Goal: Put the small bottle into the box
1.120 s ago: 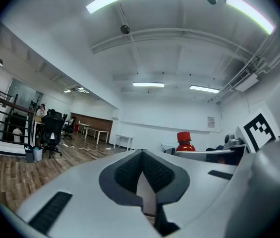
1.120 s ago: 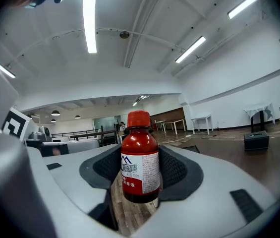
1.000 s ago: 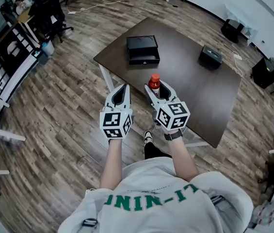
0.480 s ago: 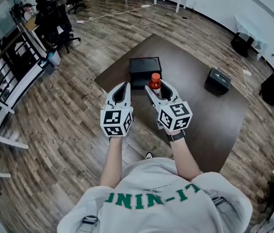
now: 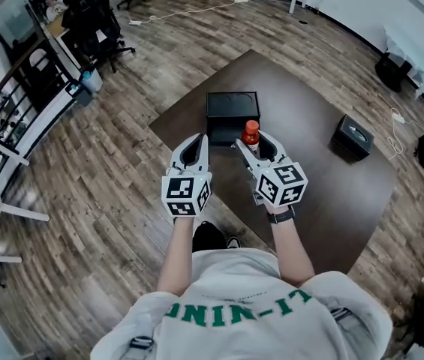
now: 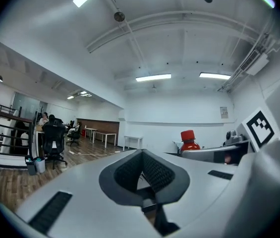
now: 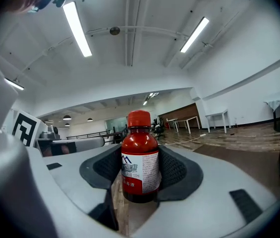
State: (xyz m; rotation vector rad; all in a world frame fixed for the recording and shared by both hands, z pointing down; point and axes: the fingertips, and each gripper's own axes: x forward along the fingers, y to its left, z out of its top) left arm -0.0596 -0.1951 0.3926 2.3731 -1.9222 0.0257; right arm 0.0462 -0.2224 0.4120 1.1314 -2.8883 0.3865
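Head view: both forearms reach out level, side by side. Left tongs (image 5: 195,145), at 11 o'clock from the body, are closed on nothing. Right tongs (image 5: 255,144), at 1 o'clock, clamp the bottle (image 7: 140,158) by its labelled belly, upright, with the red cap clear above the pads, over the worktop (image 5: 317,186). The bottle looks small, rigid and probably light. Its smooth label could slip, so a mid-body grip below the shoulder seems soundest. Box (image 5: 232,112) sits at 12 o'clock, just beyond the bottle, on the worktop.
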